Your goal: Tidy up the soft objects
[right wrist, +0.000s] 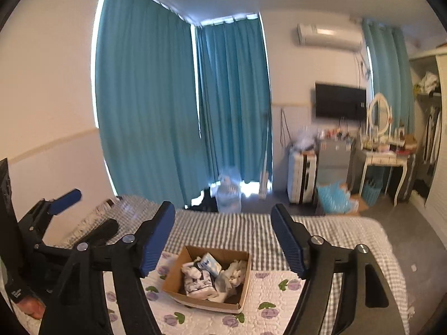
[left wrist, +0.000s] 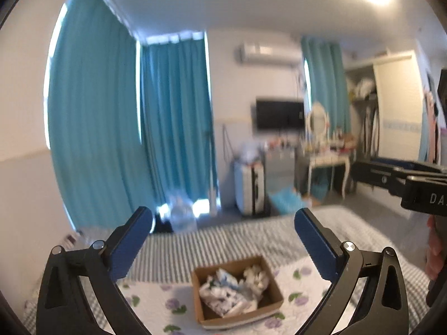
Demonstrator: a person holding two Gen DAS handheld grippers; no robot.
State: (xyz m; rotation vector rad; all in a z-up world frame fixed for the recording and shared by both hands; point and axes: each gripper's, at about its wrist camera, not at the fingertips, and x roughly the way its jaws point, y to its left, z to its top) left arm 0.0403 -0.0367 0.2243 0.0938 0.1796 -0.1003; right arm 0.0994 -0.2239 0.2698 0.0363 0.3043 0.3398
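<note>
A brown cardboard box (left wrist: 268, 305) sits on the bed's floral quilt (left wrist: 156, 304). It holds several crumpled soft items, white and blue-patterned (left wrist: 232, 289). My left gripper (left wrist: 223, 223) is open and empty, raised above and behind the box. In the right wrist view the same box (right wrist: 173, 276) holds the soft items (right wrist: 212, 276), and my right gripper (right wrist: 223, 223) is open and empty above it. The left gripper (right wrist: 60, 198) shows at the left of that view, open. The right gripper's body (left wrist: 405, 184) shows at the right edge of the left wrist view.
A grey checked bedspread (right wrist: 229, 229) covers the far half of the bed. Teal curtains (right wrist: 151, 97) hang behind. A water jug (right wrist: 229, 195), a suitcase (right wrist: 301, 178), a dressing table (right wrist: 382, 159) and a wardrobe (right wrist: 433, 128) stand on the floor beyond.
</note>
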